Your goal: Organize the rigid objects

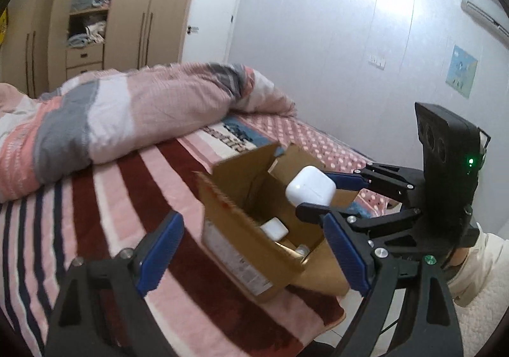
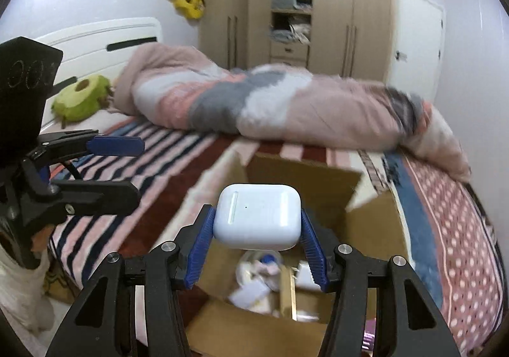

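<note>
An open cardboard box (image 1: 241, 249) stands on the striped bed near its foot, with several small white items inside; it also shows in the right wrist view (image 2: 305, 179). My right gripper (image 2: 257, 229) is shut on a white earbuds case (image 2: 257, 217) and holds it above the box opening. The same case (image 1: 310, 187) and right gripper (image 1: 313, 195) show in the left wrist view, over the box. My left gripper (image 1: 251, 255) is open and empty, just in front of the box; it appears at the left of the right wrist view (image 2: 133, 166).
A rolled pink and grey duvet (image 1: 127, 115) lies across the bed behind the box. A green plush toy (image 2: 79, 99) sits by the white headboard. A wardrobe (image 2: 292, 4) with open shelves and a white door (image 1: 213, 13) stand behind. The bed's edge drops off right of the box.
</note>
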### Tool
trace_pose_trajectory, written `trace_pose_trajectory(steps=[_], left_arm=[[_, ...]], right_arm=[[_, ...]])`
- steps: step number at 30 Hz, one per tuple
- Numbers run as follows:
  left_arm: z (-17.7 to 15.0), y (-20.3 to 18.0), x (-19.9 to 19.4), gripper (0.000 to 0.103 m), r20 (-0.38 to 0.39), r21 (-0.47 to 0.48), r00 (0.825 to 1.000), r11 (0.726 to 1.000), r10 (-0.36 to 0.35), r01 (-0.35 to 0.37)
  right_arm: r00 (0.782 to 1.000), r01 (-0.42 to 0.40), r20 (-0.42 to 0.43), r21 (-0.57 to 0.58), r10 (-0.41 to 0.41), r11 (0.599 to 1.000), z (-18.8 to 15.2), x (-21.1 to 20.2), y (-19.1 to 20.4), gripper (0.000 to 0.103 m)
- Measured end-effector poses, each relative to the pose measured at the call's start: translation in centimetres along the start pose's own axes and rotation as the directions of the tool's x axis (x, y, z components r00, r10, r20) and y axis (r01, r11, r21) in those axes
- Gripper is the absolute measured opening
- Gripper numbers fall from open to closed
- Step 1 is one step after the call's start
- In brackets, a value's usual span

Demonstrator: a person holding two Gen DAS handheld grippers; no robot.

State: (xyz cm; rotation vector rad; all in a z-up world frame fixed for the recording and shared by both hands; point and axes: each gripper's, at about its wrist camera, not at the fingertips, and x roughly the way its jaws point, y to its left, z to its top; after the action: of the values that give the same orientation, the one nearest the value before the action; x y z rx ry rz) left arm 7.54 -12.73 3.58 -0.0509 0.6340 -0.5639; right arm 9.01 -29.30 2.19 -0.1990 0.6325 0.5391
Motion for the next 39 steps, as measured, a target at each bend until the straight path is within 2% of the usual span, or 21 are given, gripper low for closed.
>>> trace_pose_trajectory(steps=[5, 9, 13, 14, 16, 18, 19, 21, 22, 26, 28, 31, 34, 39], left_arm=[[0.4, -1.0, 2.6, 0.088, -0.033, -0.012, 0.999, 0.999, 0.033, -0.033], [0.3, -1.0, 2.5, 0.089, -0.027, -0.026, 0.998, 0.998, 0.051, -0.051], [-0.3, -0.5, 1.1, 0.091, 0.0, -0.059, 0.996, 0.994, 0.092, -0.092], [-0.4, -0.5, 0.6, 0.092, 0.007, -0.065, 0.994, 0.992, 0.107, -0.106], [-0.8, -0.5, -0.8, 0.099, 0.032, -0.073, 0.988, 0.987, 0.149, -0.146], [-1.2, -0.3, -2.1, 0.102, 0.056, -0.087, 0.98, 0.979, 0.19, -0.184], [-1.3, -0.2, -2.6, 0.102, 0.066, -0.095, 0.976, 0.975, 0.207, -0.2], [-1.8, 0.0, -4.1, 0.102, 0.092, -0.129, 0.962, 0.961, 0.259, -0.246], [-2.0, 0.1, -4.6, 0.102, 0.1, -0.147, 0.953, 0.951, 0.286, -0.27], [-2.8, 1.1, -6.5, 0.102, 0.106, -0.217, 0.882, 0.877, 0.459, -0.43], [-3.4, 1.6, -7.0, 0.102, 0.103, -0.232, 0.864, 0.856, 0.494, -0.462], [-4.0, 2.4, -7.3, 0.102, 0.09, -0.251, 0.855, 0.843, 0.51, -0.476], [-4.5, 3.0, -7.3, 0.102, 0.073, -0.26, 0.838, 0.821, 0.541, -0.508], [-4.9, 3.4, -7.2, 0.102, 0.065, -0.272, 0.833, 0.813, 0.549, -0.515]], right_arm=[[0.995, -0.015, -0.096, 0.006, 0.016, 1.0, -0.8, 2.4, -2.4, 0.05], [0.996, -0.023, -0.087, 0.011, 0.023, 1.0, -1.0, 2.5, -3.0, 0.058], [0.998, -0.03, -0.058, 0.013, 0.031, 0.999, -0.9, 1.8, -3.4, 0.058], [0.998, -0.038, -0.044, 0.01, 0.038, 0.999, -0.7, 1.5, -3.3, 0.061], [0.999, -0.047, -0.013, 0.0, 0.047, 0.999, -0.5, 0.8, -3.1, 0.074], [0.998, -0.051, 0.034, -0.014, 0.052, 0.999, -0.3, -0.1, -2.9, 0.093], [0.997, -0.055, 0.061, -0.02, 0.056, 0.998, -0.1, -0.6, -2.8, 0.096], [0.991, -0.083, 0.099, -0.033, 0.085, 0.996, 0.2, -1.3, -2.5, 0.103], [0.989, -0.094, 0.112, -0.036, 0.097, 0.995, 0.3, -1.6, -2.4, 0.103], [0.97, -0.151, 0.182, -0.054, 0.158, 0.987, 0.3, -2.3, -1.9, 0.103], [0.965, -0.168, 0.194, -0.049, 0.174, 0.985, 0.2, -2.3, -1.9, 0.103], [0.965, -0.179, 0.185, -0.047, 0.184, 0.983, 0.1, -2.0, -1.8, 0.103], [0.965, -0.185, 0.18, -0.052, 0.192, 0.981, 0.1, -1.9, -1.5, 0.103], [0.961, -0.199, 0.181, -0.067, 0.208, 0.978, 0.1, -1.9, -0.9, 0.103]])
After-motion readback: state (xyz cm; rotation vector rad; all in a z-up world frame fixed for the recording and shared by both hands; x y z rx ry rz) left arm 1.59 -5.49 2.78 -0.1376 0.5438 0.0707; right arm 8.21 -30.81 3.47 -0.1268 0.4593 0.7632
